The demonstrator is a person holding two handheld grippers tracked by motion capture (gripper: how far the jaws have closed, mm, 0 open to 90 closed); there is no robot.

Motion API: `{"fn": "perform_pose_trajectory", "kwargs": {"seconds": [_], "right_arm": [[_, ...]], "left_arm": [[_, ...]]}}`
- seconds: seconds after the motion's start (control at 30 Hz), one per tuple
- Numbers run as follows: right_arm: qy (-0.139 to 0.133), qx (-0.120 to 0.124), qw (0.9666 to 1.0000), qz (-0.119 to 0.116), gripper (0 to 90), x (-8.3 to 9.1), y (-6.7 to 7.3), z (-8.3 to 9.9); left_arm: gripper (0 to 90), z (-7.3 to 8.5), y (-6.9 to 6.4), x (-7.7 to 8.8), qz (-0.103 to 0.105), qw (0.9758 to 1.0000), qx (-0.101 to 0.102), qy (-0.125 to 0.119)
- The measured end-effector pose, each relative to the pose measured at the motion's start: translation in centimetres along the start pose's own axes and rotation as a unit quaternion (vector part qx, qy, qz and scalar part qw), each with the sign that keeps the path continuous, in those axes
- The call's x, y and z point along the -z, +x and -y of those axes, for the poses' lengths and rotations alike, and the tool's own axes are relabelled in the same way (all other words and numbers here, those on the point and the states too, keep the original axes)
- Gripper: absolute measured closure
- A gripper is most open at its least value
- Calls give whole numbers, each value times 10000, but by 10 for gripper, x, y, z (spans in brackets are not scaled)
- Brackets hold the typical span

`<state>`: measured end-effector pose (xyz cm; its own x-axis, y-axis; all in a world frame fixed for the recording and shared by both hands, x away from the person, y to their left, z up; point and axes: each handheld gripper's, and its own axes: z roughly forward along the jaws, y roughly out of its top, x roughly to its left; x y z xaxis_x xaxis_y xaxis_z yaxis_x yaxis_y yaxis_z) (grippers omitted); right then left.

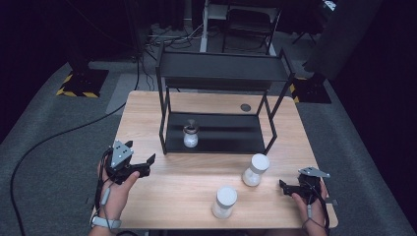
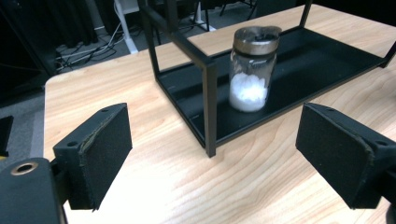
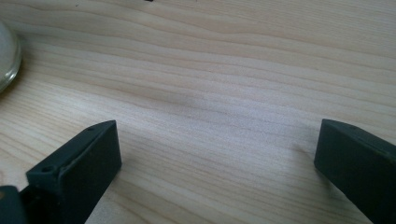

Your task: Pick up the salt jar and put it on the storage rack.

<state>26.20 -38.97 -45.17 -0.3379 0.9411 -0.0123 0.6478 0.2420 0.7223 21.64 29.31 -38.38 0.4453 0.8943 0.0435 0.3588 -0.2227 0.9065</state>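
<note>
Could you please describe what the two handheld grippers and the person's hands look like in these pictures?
Both grippers are black. The left gripper and the right gripper each carry a grey three-cornered plate on top and trail a dark cable. Seen from each gripper's own view, the jaws are blocky, with flat dark pads and small screw holes. The left hand has a light band at the wrist; no sleeves show.

Dim, dark surroundings; overhead light on table; right gripper view soft.
</note>
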Motion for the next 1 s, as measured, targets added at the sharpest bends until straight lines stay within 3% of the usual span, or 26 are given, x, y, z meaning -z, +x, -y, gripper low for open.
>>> {"fn": "perform_pose_trajectory", "kwargs": {"seconds": [0.47, 1.0], "right_arm": [[1, -1, 10000, 1, 3, 0, 0, 0], [1, -1, 10000, 1, 3, 0, 0, 0]], "left_arm": [[94, 32, 10, 5, -218, 9995, 207, 139], [95, 67, 15, -7, -362, 9961, 496, 638]]}}
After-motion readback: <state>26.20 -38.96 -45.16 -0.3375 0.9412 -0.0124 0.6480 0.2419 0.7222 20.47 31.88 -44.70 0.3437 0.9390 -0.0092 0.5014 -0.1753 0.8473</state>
